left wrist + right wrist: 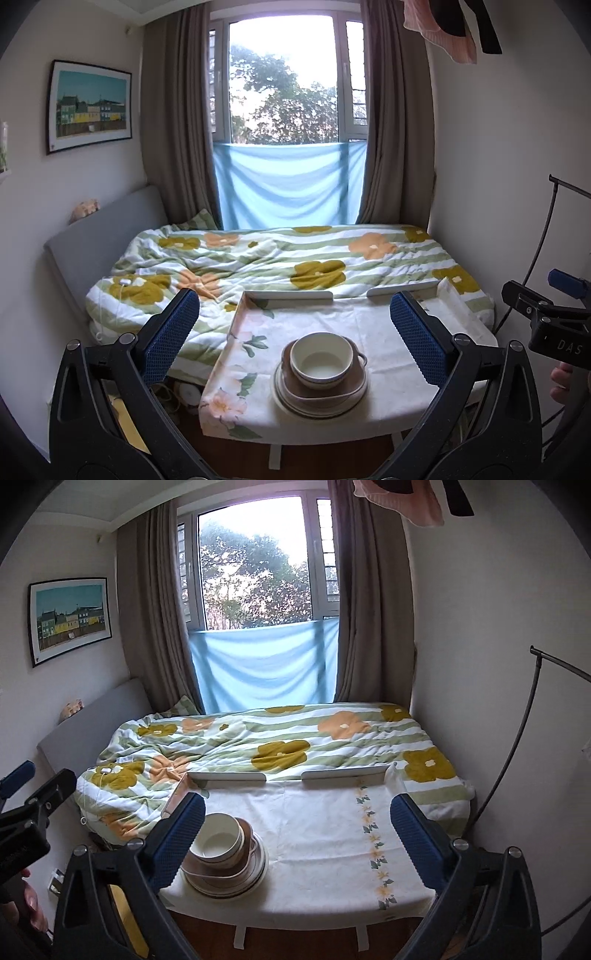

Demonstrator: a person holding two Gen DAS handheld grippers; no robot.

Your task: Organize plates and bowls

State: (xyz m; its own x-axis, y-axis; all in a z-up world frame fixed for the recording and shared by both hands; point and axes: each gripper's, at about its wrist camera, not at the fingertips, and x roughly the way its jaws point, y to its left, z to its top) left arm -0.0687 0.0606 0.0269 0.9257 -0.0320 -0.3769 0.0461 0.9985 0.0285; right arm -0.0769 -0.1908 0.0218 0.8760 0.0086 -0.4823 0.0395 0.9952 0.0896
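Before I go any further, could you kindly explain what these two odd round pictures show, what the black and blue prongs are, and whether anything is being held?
There is no robot here: a person carries a hand-held gripper in each hand, and a wide-angle camera on each looks forward along its two blue-padded fingers. One picture comes from the left hand-held gripper, the other from the right hand-held gripper; each also catches the other tool at its edge. Both stand open and hold nothing.

In front of them is a small table covered by a flowered cloth, standing against a bed under a window. On the table rests one stack: a white bowl inside a brown dish, on top of pale plates. Nothing else lies on the cloth, so the tidying looks finished.
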